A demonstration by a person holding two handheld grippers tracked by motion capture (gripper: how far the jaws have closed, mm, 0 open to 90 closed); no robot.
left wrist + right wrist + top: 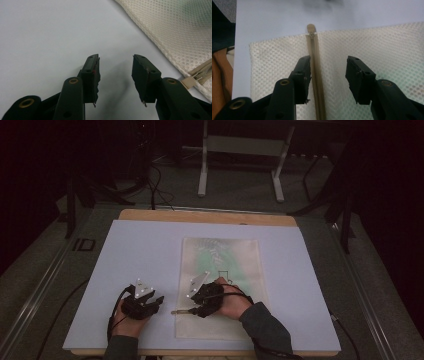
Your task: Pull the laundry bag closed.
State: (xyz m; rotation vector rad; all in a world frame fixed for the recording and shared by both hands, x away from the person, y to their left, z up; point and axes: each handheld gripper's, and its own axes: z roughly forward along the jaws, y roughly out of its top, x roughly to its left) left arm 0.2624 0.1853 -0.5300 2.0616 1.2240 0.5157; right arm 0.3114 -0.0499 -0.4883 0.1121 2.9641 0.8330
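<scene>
Hovering over the mesh bag (367, 47), the right gripper (328, 75) has its jaws wide apart, gripping nothing, with the bag's beige zipper (315, 72) running up just inside one jaw. Beside the bag's edge, the left gripper (115, 72) gapes wide over the bare surface (50, 32).

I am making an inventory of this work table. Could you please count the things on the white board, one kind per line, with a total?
Mesh zipper bag: 1
Handheld tongs: 2, left tongs and right tongs, both open
Total: 3
</scene>
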